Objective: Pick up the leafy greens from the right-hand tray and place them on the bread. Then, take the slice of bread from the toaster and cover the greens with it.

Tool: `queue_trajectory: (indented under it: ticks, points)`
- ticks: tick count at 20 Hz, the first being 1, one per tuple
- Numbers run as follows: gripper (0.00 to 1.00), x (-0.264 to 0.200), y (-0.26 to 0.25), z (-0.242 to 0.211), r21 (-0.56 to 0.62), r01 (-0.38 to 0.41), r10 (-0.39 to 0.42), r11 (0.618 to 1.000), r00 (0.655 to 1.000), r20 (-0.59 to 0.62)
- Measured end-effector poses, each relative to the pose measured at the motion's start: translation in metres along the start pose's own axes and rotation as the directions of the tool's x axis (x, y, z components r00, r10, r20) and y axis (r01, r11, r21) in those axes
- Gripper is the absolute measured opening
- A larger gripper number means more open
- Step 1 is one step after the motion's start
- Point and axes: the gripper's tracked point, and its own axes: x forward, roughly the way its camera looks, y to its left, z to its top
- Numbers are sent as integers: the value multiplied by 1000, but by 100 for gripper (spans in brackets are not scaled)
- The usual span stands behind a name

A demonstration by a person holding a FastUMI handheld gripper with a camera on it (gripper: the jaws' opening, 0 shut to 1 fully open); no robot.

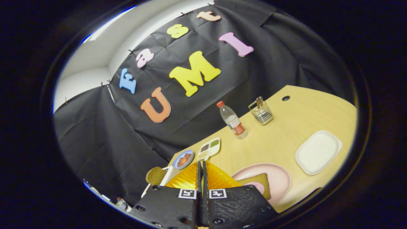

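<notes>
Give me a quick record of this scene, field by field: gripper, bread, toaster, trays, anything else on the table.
gripper: gripper fingers together, nothing visible between them
bread on plate: bread slice on pink plate, no greens visible on it
toaster: white toaster with brown bread slice sticking up
white tray: white tray, looks bare
other: water bottle, divided tray, blue bowl, utensil holder

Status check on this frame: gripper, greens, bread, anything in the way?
Gripper fingers closed together, holding nothing. Bread slice on pink plate, no greens on it; white tray bare. Second slice up in toaster. Nothing blocking.
</notes>
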Motion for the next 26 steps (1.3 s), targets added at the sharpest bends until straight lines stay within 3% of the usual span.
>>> queue_trajectory:
  ticks: [4, 9, 18, 22, 24, 26]
  points:
    - [0, 18, -7, -31, 26, 6, -5, 1000, 999, -47]
    - [0, 18, -55, -23, -4, 117, -117, 993, 993, -1]
    - [0, 17, -121, -34, -52, 222, -223, 974, 975, -20]
    - [18, 15, -140, -31, -111, 265, -268, 958, 963, -8]
    - [34, 10, -146, -20, -152, 293, -291, 944, 956, 36]
    - [63, 3, -149, -8, -194, 321, -309, 927, 947, 90]
